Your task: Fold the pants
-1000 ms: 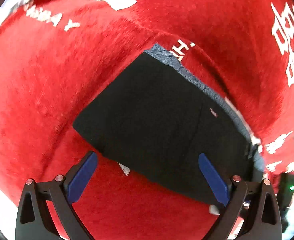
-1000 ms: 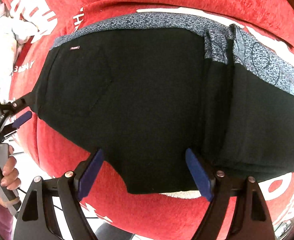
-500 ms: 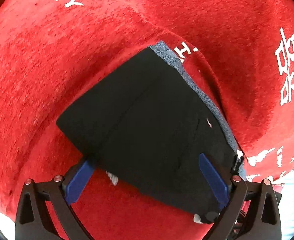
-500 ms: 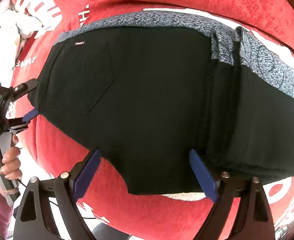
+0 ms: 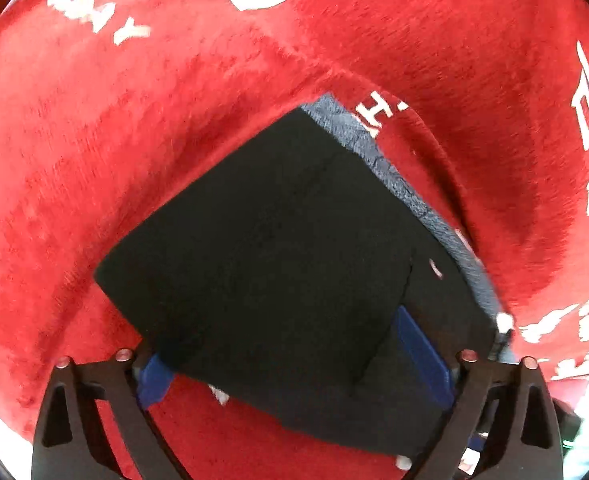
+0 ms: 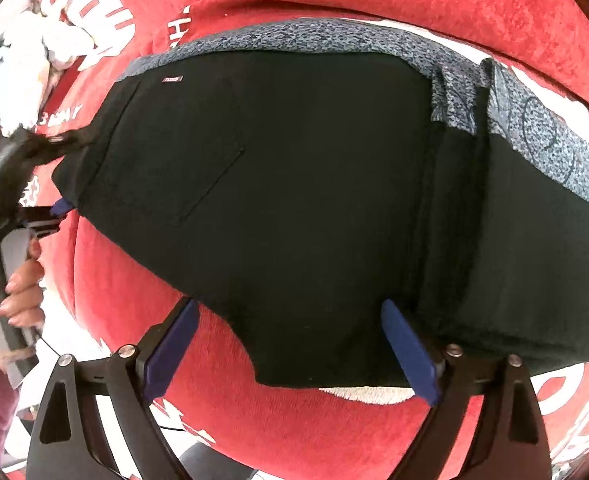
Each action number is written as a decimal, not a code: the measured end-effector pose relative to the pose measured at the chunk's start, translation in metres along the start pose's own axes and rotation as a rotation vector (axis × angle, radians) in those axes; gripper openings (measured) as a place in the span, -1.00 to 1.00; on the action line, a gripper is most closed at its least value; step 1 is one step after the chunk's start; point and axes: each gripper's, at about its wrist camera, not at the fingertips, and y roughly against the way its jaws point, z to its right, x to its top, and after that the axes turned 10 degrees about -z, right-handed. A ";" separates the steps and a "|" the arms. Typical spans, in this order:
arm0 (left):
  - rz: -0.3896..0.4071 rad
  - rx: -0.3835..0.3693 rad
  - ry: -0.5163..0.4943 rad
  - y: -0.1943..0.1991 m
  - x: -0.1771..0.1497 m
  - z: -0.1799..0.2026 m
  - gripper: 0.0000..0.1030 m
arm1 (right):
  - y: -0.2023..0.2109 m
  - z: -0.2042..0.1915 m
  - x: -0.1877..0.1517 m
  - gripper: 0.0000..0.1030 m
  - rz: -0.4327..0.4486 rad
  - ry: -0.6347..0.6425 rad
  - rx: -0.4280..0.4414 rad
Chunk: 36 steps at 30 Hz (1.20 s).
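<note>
— While we look down along our left gripper (image 5: 294, 364), where do the black folded fabric pants (image 5: 278, 264) lie?

— Flat on the red plush cloth with white lettering (image 5: 134, 160), with their grey patterned waistband (image 5: 394, 176) along the far right edge. Our left jaws have just been closing, and the near edge of the pants sits between them: 1 blue pad (image 5: 154, 376) is tucked under the fabric's left corner, the other lies over the fabric on the right. They stand fairly wide, and we cannot tell that the pads press the cloth.

— And our right gripper (image 6: 290, 344)?

— Its jaws have just been opening and stand wide, the 2 blue pads (image 6: 408, 348) apart over the near hem, with only a strip of the black pants (image 6: 294, 184) and red cloth (image 6: 198, 380) between them, nothing gripped. In that view the left gripper (image 6: 60, 176) meets the left corner of the pants, held by a person's hand (image 6: 18, 284). A back pocket with a small label (image 6: 173, 79) shows near the waistband (image 6: 334, 36), and a crumpled white heap (image 6: 34, 60) lies at the upper left
</note>
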 end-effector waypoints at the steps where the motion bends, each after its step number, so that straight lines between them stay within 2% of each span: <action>1: 0.009 0.051 -0.016 0.001 0.000 0.004 0.38 | 0.002 0.000 0.001 0.82 -0.005 0.001 0.004; 2: 0.020 0.100 -0.049 0.002 -0.002 0.009 0.35 | 0.007 0.000 0.002 0.82 -0.009 -0.001 0.024; 3: 0.045 0.124 -0.077 0.006 -0.005 0.014 0.20 | 0.013 0.001 0.003 0.82 -0.007 -0.004 0.051; 4: 0.072 0.161 -0.109 0.010 -0.008 0.019 -0.14 | 0.019 0.002 0.005 0.82 0.002 -0.004 0.068; 5: 0.100 0.237 -0.165 0.014 -0.011 0.029 -0.26 | 0.029 0.003 0.007 0.82 0.018 0.002 0.078; 9: 0.220 0.475 -0.424 0.018 -0.035 0.072 -0.30 | 0.070 0.004 0.028 0.82 0.083 0.032 0.120; 11: 0.288 0.595 -0.571 0.012 -0.055 0.093 -0.30 | 0.089 0.000 0.048 0.82 0.090 0.049 0.168; 12: 0.318 0.644 -0.644 0.008 -0.066 0.102 -0.30 | 0.096 -0.004 0.059 0.82 0.091 0.061 0.191; 14: 0.350 0.698 -0.723 0.005 -0.076 0.110 -0.30 | 0.105 -0.019 0.081 0.82 0.075 0.099 0.232; 16: 0.372 0.726 -0.772 0.001 -0.081 0.116 -0.30 | 0.107 -0.039 0.102 0.82 0.034 0.144 0.271; 20: 0.376 0.735 -0.774 0.001 -0.079 0.118 -0.30 | 0.089 -0.097 0.141 0.82 -0.096 0.249 0.335; 24: 0.381 0.742 -0.772 -0.004 -0.081 0.114 -0.30 | 0.057 -0.147 0.168 0.82 -0.196 0.320 0.308; 28: 0.394 0.745 -0.771 -0.003 -0.084 0.115 -0.30 | 0.021 -0.164 0.183 0.69 -0.317 0.307 0.306; 29: 0.395 0.743 -0.771 -0.003 -0.084 0.116 -0.30 | 0.012 -0.163 0.186 0.30 -0.345 0.288 0.305; 30: 0.387 0.730 -0.780 -0.002 -0.086 0.118 -0.30 | 0.006 -0.159 0.186 -0.58 -0.364 0.271 0.305; 31: 0.393 0.743 -0.790 -0.002 -0.091 0.122 -0.30 | 0.000 -0.153 0.186 -0.68 -0.373 0.240 0.308; 34: 0.418 0.740 -0.830 0.003 -0.103 0.134 -0.30 | 0.008 -0.139 0.178 -0.69 -0.331 0.214 0.359; 36: 0.436 0.706 -0.839 0.013 -0.107 0.142 -0.30 | 0.022 -0.125 0.168 -0.69 -0.299 0.227 0.396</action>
